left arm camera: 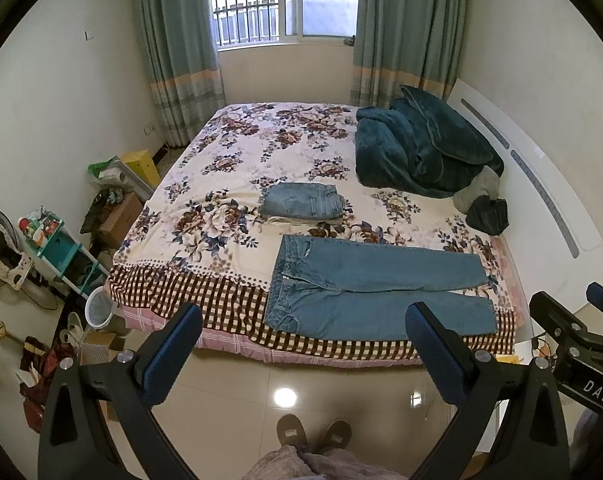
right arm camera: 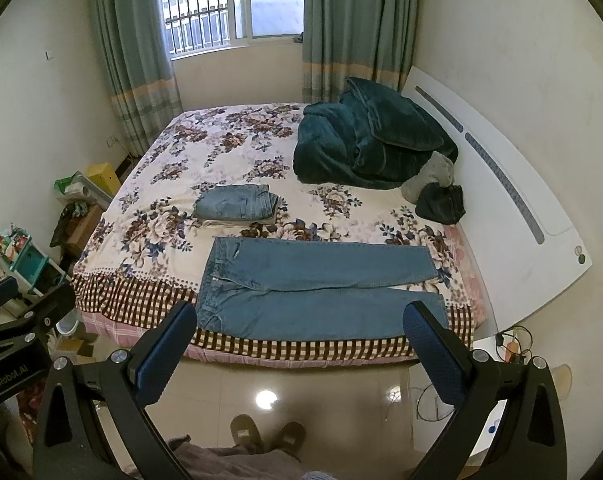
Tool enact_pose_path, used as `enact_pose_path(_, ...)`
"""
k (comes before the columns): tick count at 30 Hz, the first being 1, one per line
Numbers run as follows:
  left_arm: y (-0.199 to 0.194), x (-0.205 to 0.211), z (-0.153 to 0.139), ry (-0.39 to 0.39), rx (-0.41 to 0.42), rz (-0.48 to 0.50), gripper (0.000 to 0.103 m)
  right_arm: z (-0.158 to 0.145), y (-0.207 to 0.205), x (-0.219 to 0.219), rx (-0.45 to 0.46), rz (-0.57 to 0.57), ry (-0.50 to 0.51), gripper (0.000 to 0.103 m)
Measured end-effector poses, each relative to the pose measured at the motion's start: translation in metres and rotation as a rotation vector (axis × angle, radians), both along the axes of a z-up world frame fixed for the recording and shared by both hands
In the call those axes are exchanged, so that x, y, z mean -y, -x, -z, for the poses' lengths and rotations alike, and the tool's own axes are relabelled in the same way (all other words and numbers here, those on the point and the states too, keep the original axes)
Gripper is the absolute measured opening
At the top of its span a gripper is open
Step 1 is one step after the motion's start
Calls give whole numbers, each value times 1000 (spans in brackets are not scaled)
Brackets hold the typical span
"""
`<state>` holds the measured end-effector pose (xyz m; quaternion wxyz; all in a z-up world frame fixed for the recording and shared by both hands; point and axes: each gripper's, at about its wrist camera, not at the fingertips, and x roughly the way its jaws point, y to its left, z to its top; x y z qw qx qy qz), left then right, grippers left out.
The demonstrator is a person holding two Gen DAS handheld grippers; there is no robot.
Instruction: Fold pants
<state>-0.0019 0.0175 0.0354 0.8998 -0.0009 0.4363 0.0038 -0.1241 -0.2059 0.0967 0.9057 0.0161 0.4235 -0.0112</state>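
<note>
Left wrist view: one pair of jeans (left arm camera: 365, 292) spread flat, perhaps two folded pairs (left arm camera: 301, 200) stacked; both my tools, left tool (left arm camera: 301, 354) and right tool (right arm camera: 297, 354), gape apart, marked "DAS" and "GenRobot.AI".

One spread pair of jeans (left arm camera: 365, 292); one folded stack (left arm camera: 301, 202); two slippers (left arm camera: 313, 434); two curtains (left arm camera: 181, 48).
</note>
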Motion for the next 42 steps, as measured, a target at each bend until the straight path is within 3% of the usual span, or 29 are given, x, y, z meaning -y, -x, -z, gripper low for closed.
enact_pose_path(31, 6, -7, -2, 10, 4, -1, 103, 5, 4, -2, 0, -28, -4, 103)
enact_pose_path(39, 6, -7, 2, 3, 14, -22, 103, 26, -11, 20, -14, -15, -12, 103)
enact_pose_path(42, -7, 3, 18, 0, 12, -51, 103, 42, -30, 37, -19, 12, -15, 103)
